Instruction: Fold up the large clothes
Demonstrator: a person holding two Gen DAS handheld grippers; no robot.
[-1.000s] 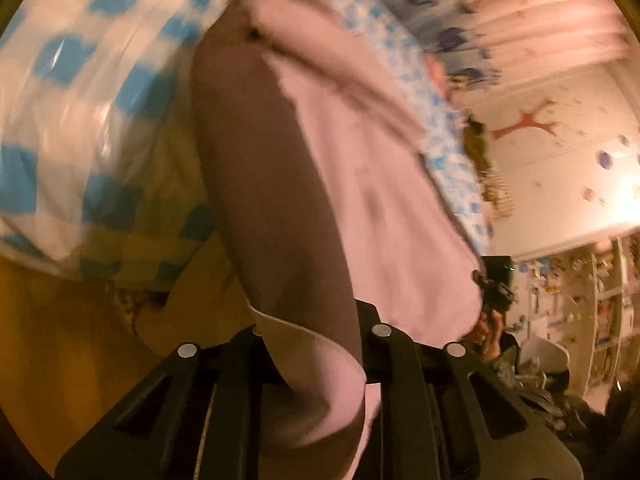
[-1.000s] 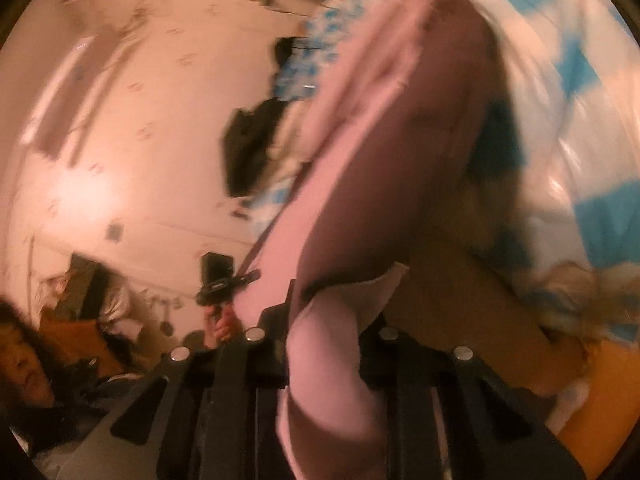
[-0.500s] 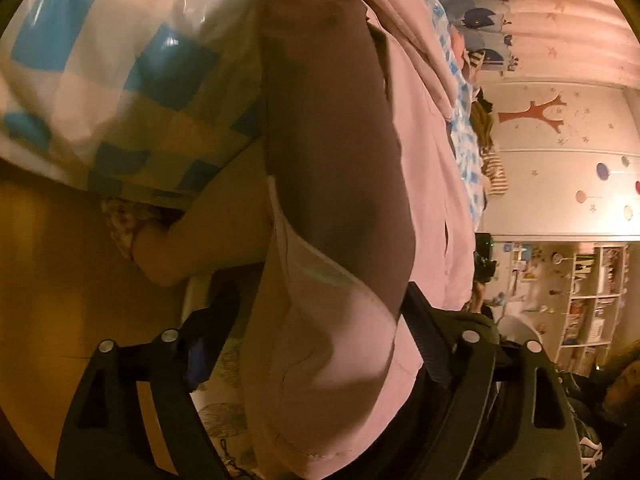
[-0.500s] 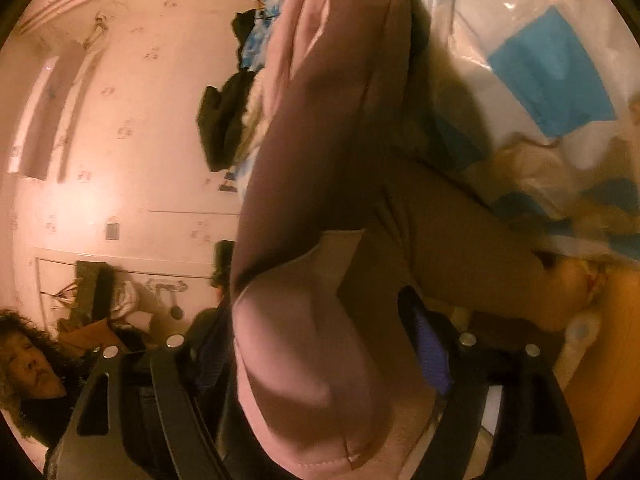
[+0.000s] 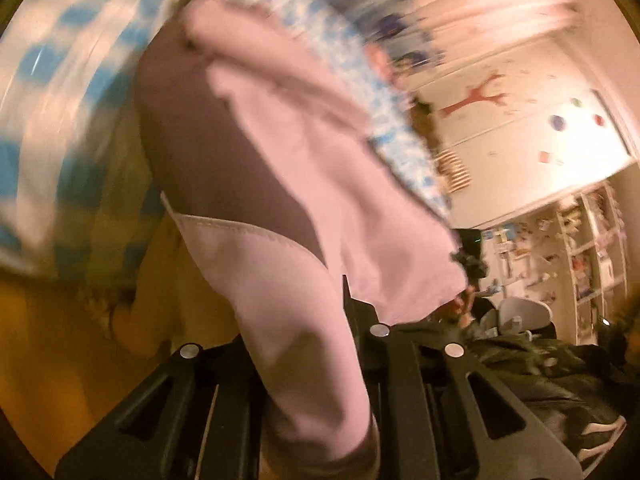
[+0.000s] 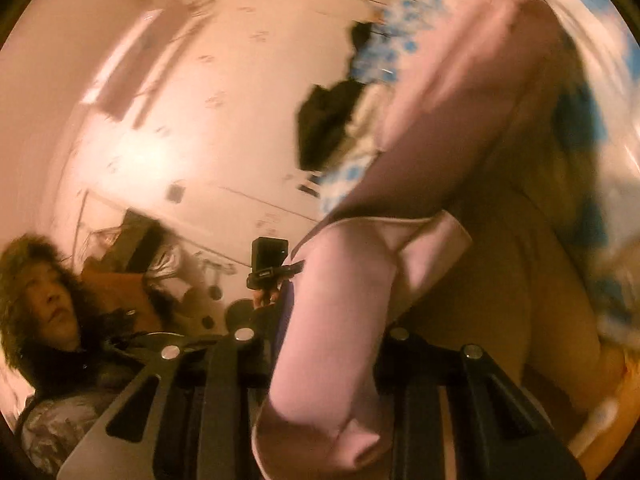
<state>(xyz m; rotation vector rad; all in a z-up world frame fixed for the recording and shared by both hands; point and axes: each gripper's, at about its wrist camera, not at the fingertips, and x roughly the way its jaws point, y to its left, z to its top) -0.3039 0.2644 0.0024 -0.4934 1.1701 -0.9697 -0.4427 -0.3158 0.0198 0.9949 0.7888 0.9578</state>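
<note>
A large pink garment hangs stretched between my two grippers over a bed with a blue and white checked cover. My left gripper is shut on one hemmed corner of the garment, which bunches between its fingers. In the right wrist view my right gripper is shut on the other corner of the garment. The far end of the garment lies up on the bed. Both views are blurred by motion.
The wooden bed side is at lower left. A wall with a red tree sticker and shelves is at the right. Dark clothes lie on the bed. A person stands behind.
Both grippers have swung back up with the garment, so more of the room shows. Half a second ago the jaws stood wider around the bunched cloth; now they are pinched on it.
</note>
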